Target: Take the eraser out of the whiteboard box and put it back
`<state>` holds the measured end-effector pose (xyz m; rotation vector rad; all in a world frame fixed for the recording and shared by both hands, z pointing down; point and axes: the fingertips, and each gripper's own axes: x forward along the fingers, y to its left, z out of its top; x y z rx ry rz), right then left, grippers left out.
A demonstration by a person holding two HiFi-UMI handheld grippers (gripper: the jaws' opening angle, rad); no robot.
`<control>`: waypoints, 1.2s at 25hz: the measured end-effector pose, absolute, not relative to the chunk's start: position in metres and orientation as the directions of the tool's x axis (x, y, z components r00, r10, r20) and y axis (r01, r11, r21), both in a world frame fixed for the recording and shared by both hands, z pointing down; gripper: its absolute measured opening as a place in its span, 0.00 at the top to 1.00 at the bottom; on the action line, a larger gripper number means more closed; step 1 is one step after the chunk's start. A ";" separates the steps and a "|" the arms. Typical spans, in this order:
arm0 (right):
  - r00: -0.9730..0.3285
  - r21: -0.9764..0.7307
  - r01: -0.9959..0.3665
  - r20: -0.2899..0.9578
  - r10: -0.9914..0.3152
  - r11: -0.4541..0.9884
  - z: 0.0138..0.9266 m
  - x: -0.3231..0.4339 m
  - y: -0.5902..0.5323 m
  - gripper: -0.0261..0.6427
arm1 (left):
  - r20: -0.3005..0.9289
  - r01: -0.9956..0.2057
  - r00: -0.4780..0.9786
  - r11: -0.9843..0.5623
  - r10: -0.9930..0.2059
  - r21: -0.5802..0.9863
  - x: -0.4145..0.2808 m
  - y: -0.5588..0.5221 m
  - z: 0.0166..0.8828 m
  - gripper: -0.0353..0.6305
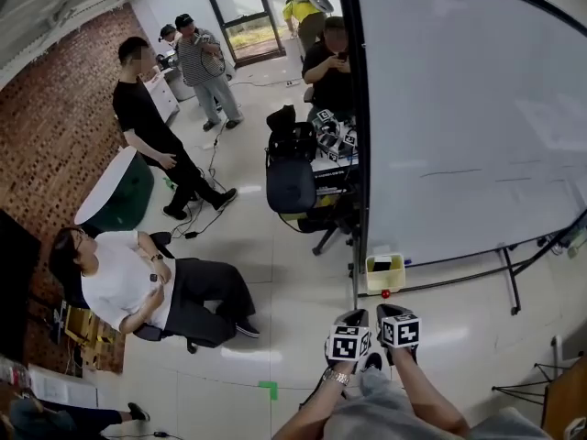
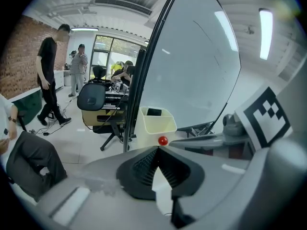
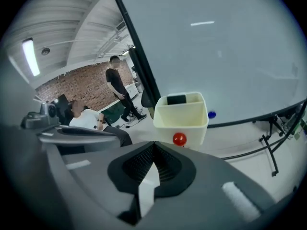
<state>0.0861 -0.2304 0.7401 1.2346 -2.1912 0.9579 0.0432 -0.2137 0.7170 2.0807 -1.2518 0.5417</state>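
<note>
— Since the eraser (image 3: 176, 99) lies inside the whiteboard box (image 3: 181, 121), where in it?
— Toward the box's far side, dark top showing. A red ball (image 3: 179, 139) sits just below the box's front. Left gripper (image 2: 157, 148) and right gripper (image 3: 154, 143) hang short of the box, both closed, holding nothing.

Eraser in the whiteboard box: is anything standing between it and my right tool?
Nothing visible does. The eraser stands in the open-topped box, with open space between it and the right tool, whose jaws are together and empty. A small red ball shows low at the box's front, below the opening.
</note>
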 end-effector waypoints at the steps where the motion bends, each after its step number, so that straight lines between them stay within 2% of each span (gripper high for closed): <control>1: -0.508 -0.363 -0.860 0.669 -0.543 0.358 0.744 0.081 -0.215 0.96 | 0.632 -0.886 0.464 -0.340 -0.621 0.316 0.039 -0.203 0.717 0.94; 8: -0.531 -0.373 -0.844 0.681 -0.504 0.385 0.744 0.038 -0.104 0.96 | 0.633 -0.878 0.477 -0.313 -0.610 0.361 0.004 -0.092 0.733 0.94; 14: -0.566 -0.339 -0.803 0.692 -0.448 0.490 0.743 -0.005 -0.025 0.96 | 0.636 -0.878 0.478 -0.305 -0.606 0.368 -0.020 -0.031 0.741 0.94; 24: -0.603 -0.327 -0.778 0.628 -0.491 0.537 0.701 -0.015 -0.047 0.96 | 0.596 -0.890 0.454 -0.305 -0.662 0.339 -0.030 -0.048 0.703 0.94; 30: -0.594 -0.351 -0.787 0.656 -0.466 0.508 0.718 0.019 -0.045 0.96 | 0.615 -0.871 0.491 -0.368 -0.617 0.326 0.003 -0.050 0.708 0.94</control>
